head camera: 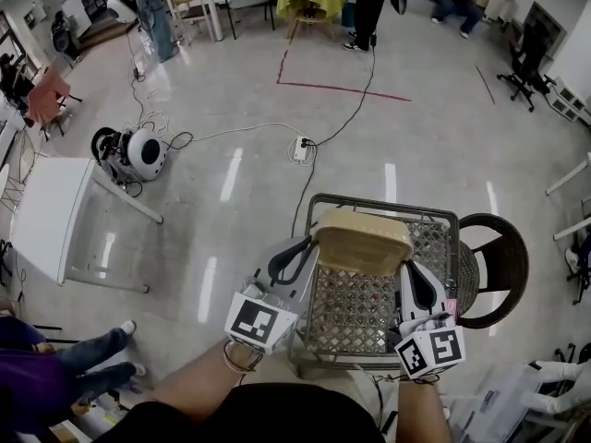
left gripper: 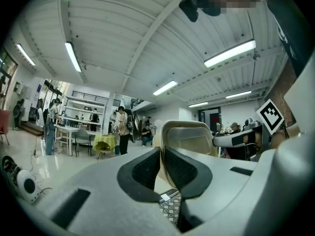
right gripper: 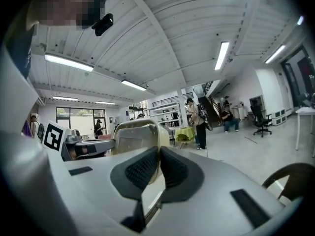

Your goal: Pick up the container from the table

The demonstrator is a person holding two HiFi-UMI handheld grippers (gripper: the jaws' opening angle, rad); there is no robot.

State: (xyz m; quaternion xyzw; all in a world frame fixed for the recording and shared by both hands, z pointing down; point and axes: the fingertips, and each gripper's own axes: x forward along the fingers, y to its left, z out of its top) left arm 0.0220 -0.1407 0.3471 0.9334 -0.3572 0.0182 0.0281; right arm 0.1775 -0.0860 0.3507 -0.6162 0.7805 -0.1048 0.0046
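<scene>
A cream, shallow rectangular container (head camera: 363,240) hangs upside down above the metal lattice table (head camera: 434,238). My left gripper (head camera: 297,258) is shut on its left edge and my right gripper (head camera: 417,282) is shut on its right edge. In the left gripper view the container (left gripper: 189,137) rises just beyond my left gripper (left gripper: 162,168), its rim pinched between the black pads. The right gripper view shows the container (right gripper: 138,136) clamped the same way in my right gripper (right gripper: 158,168).
A dark wicker chair (head camera: 494,266) stands right of the table. A white table (head camera: 51,215) is at the left, with a round white robot (head camera: 138,153) and cables on the floor. People stand and sit at the far end of the room.
</scene>
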